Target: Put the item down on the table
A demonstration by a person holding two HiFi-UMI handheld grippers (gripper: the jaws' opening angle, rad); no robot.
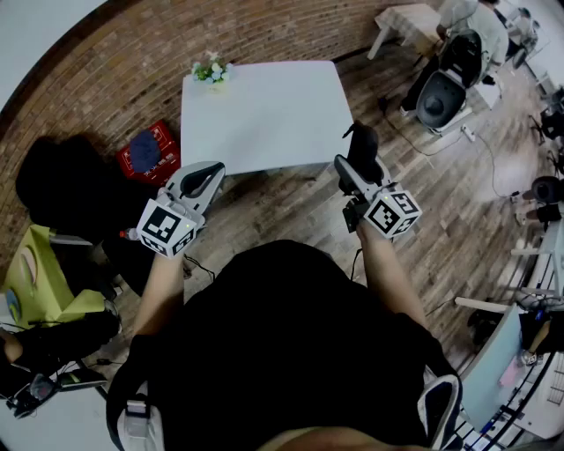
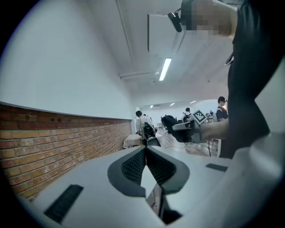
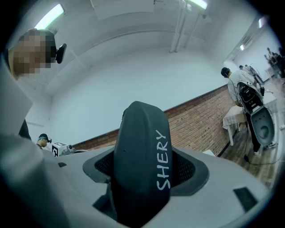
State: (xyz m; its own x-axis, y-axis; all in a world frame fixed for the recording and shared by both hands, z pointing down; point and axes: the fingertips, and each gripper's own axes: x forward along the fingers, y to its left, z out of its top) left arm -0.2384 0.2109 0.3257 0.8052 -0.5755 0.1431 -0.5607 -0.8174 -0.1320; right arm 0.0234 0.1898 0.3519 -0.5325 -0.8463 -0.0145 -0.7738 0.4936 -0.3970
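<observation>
My right gripper (image 1: 356, 169) is shut on a dark, rounded item (image 1: 362, 144) and holds it up in the air near the front right corner of the white table (image 1: 264, 114). In the right gripper view the item (image 3: 139, 147) stands upright between the jaws, fills the gap and carries white lettering "SHERY". My left gripper (image 1: 202, 181) hovers by the table's front left corner. The left gripper view shows its jaws closed together with nothing between them, tilted up toward the ceiling. Both grippers are off the table.
A small pot of flowers (image 1: 211, 70) stands at the table's far left corner. A red crate with a blue cap (image 1: 145, 151) and a black chair (image 1: 62, 185) lie to the left. An office chair (image 1: 441, 92) and a seated person (image 1: 471, 22) are at the upper right.
</observation>
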